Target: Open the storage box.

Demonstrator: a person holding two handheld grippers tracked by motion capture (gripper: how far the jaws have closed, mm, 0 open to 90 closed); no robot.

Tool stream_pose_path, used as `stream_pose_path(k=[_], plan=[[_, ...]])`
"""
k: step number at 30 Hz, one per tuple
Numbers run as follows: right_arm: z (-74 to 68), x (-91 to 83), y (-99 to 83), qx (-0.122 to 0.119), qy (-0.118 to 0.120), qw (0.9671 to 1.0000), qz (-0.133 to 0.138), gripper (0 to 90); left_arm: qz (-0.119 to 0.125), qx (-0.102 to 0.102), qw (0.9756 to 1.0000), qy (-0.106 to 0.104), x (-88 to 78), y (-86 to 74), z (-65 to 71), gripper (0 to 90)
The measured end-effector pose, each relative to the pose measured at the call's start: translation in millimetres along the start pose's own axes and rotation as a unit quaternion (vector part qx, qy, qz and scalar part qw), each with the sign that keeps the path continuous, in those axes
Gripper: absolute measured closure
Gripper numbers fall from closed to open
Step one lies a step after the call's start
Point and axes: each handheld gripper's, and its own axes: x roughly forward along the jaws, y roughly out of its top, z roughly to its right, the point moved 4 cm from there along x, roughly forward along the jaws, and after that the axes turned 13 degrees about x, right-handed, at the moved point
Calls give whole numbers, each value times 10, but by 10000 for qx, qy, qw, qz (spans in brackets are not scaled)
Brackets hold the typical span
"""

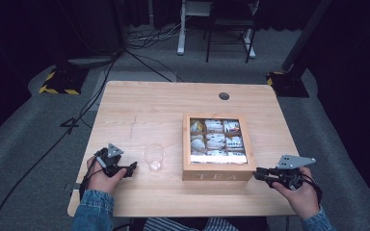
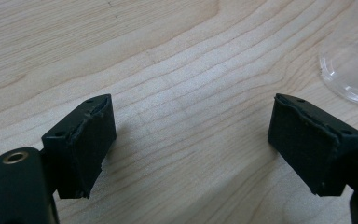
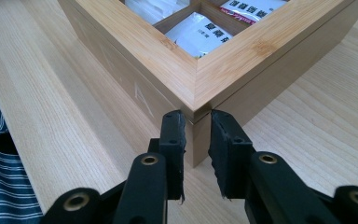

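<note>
In the high view a wooden tea box (image 1: pixel 218 176) sat on the right half of a light wooden table (image 1: pixel 144 106), its lid off and its compartments filled with white tea packets (image 1: pixel 215 141); a clear plastic cup (image 1: pixel 153 157) stood just left of the box, apart from it; the left gripper (image 1: pixel 131 169), held in the person's left hand (image 1: pixel 103 177), lay low on the table just left of the cup, pointing toward it without touching; the right gripper (image 1: pixel 256 173), in the right hand (image 1: pixel 299 191), met the box's near right corner; denim sleeves (image 1: pixel 92 211) came in from the bottom edge.

In the left gripper view the two black jaws stood spread wide with only bare table (image 2: pixel 186 116) between them; the pads (image 2: pixel 91 149) touched nothing; the rim of the clear cup (image 2: pixel 352 70) showed at the upper right, beyond the jaws.

In the right gripper view the jaws were drawn close on either side of the tea box's (image 3: pixel 223 70) near corner edge; the pads (image 3: pixel 177 140) looked pressed to the wood, pinching that corner; printed packets (image 3: pixel 198 35) lay in the compartments behind; a striped garment (image 3: pixel 0 168) showed at the lower left.
</note>
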Motion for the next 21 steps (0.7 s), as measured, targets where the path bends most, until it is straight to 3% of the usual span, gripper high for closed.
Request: stream_pose_path(k=[9,21], plan=[[-26,23,-2,-150,-165,9997,-28,761,-2,5,10000,3,0,0,-1,154],[-42,6,20,-208,-215,9995,48,776,0,2,10000,2,0,0,-1,154]])
